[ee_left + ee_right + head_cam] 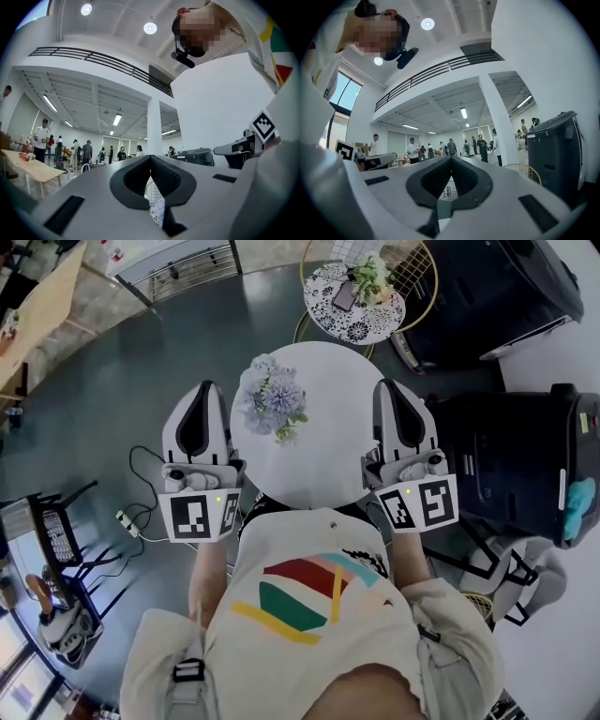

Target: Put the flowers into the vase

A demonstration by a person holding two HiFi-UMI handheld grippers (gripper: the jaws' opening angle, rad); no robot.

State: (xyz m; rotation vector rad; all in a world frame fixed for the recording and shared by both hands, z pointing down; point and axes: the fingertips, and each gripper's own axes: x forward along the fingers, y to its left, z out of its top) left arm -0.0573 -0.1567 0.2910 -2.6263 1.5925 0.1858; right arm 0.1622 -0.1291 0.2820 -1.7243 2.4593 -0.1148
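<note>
Holding the left tongs (207,386) and right tongs (386,384) level on either side of the table (333,432), both pressed together on nothing and clear of the blooms, I judged the job likely done, as the flowers (272,399) stood upright on it, any vase hidden beneath them.

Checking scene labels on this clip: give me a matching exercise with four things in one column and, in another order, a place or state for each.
Things:
1. flowers
2. phone
3. black bin
4. left hand-held gripper

Places or states:
A. on the small patterned table
B. jaws together, nothing between them
C. on the white round table
D. to the right of that white table in the head view

Pairs: 1-C, 2-A, 3-D, 4-B
</note>
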